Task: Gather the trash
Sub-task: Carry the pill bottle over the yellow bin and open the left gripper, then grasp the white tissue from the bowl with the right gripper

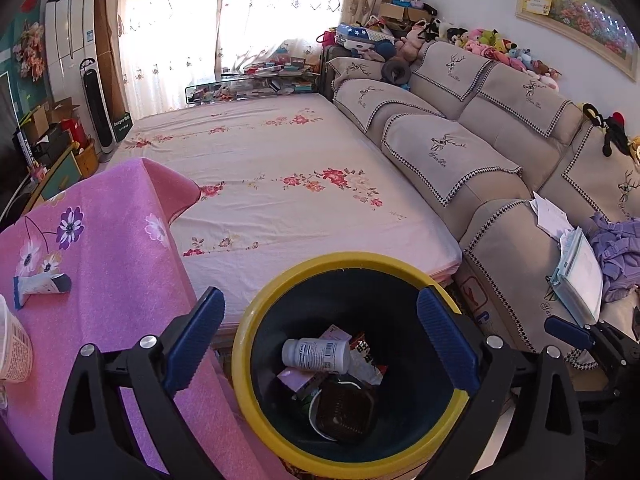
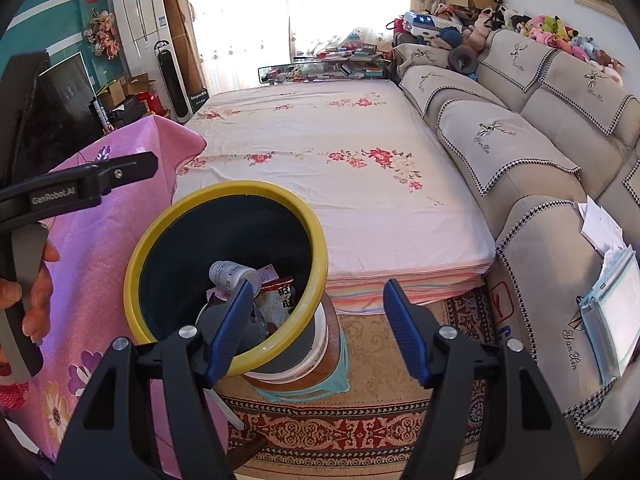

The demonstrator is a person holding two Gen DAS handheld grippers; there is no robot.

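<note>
Now both the left gripper (image 1: 320, 336) and right gripper (image 2: 320, 328) hang with jaws apart, empty, above the yellow-rimmed bin (image 1: 256, 320), where a white bottle (image 1: 316, 355) lies.

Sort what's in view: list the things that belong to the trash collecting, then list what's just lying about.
Part of the job:
- yellow-rimmed bin
- white bottle lying in the bin
- snack wrapper in the bin
- tube on the pink cloth
- left gripper, open over the bin
- right gripper, open

Just lying about:
- sofa
- plush toys
- papers on the sofa
- purple garment
- floral sheet

Blown-out window (image 1: 276, 12) backlight, fisheye-warped edges.
</note>
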